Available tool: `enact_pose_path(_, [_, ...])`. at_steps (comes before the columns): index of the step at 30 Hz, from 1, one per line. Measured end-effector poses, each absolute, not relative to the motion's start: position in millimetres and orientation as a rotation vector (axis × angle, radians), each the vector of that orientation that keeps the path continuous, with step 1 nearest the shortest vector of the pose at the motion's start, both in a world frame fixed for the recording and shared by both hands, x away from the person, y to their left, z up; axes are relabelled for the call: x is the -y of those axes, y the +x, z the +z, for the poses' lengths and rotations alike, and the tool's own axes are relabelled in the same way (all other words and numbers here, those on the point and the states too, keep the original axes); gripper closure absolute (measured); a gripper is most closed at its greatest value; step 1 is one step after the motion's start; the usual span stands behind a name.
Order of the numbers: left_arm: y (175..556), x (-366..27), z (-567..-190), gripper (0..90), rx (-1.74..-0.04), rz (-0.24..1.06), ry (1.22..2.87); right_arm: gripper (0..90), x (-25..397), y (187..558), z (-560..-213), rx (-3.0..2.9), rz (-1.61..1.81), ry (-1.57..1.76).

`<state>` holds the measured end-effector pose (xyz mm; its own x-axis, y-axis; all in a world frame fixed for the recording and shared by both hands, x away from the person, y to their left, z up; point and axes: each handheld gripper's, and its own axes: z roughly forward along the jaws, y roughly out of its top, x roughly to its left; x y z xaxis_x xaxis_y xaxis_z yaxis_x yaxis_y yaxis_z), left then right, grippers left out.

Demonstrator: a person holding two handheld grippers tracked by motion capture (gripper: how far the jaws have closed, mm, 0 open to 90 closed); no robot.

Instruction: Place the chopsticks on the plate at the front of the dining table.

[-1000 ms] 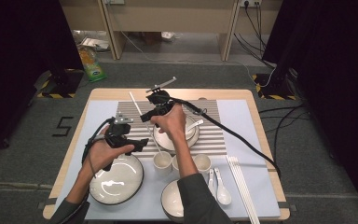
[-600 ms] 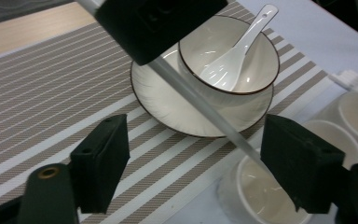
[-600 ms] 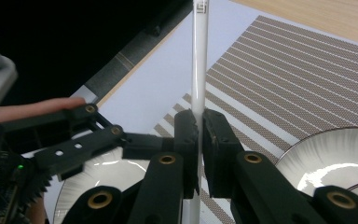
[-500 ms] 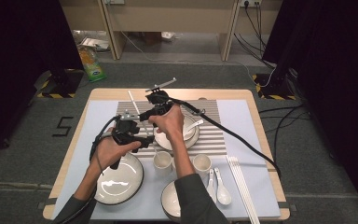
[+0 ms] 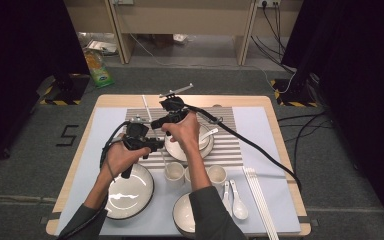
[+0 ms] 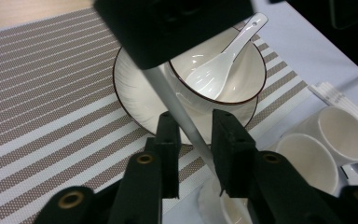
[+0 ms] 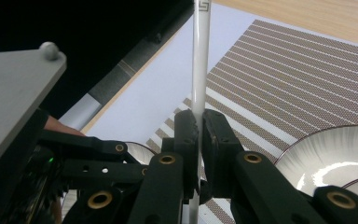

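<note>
A white chopstick point(image 7: 199, 56) stands clamped between the jaws of my right gripper point(image 7: 196, 122), which is shut on it. In the high view the right gripper point(image 5: 155, 123) holds this chopstick point(image 5: 146, 105) over the striped mat's left part. My left gripper point(image 6: 193, 137) is open, its jaws straddling the lower length of the same chopstick point(image 6: 168, 91) with a gap on one side. From above, the left gripper point(image 5: 156, 144) sits just below and left of the right one. Beyond the jaws, a white bowl point(image 6: 242, 79) with a spoon point(image 6: 216, 67) in it rests on a plate point(image 6: 133, 95).
The striped placemat point(image 5: 232, 137) lies mid-table. Two white cups point(image 5: 174, 173) point(image 5: 217, 175) stand in front of it, a large plate point(image 5: 130, 192) at front left, another bowl point(image 5: 186, 215) at the front edge. Two spoons point(image 5: 234, 200) and more chopsticks point(image 5: 258, 195) lie at the right.
My left gripper has moved up and right from over the large plate to the chopstick, beside the right gripper. The right gripper has kept its place, still holding the chopstick.
</note>
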<state>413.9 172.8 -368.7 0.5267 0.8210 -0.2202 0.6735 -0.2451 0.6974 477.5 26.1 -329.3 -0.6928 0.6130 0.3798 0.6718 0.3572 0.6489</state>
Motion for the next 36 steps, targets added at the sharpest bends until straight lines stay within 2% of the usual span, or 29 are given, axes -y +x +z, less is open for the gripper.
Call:
enact_pose_path(7, [419,-174,-358,77.6,-1.234,0.186,2.011,84.7,-17,478,-324,2.482,-1.299,-1.197])
enact_pose_path(17, [424,-176,-350,84.9,-1.254,0.182,2.023,83.1,-3,475,-316,2.453,-1.34,-1.211])
enact_pose_path(22, [426,-171,-351,85.1,-1.242,0.178,2.038,81.9,1,476,-320,2.456,-1.326,-1.211])
enact_pose_path(25, [428,-171,-352,85.1,-1.25,0.172,2.035,74.4,4,476,-322,2.458,-1.32,-1.226])
enact_pose_path(36, [438,-171,-365,85.1,-1.296,0.164,2.049,70.7,39,472,-326,2.521,-1.312,-1.264])
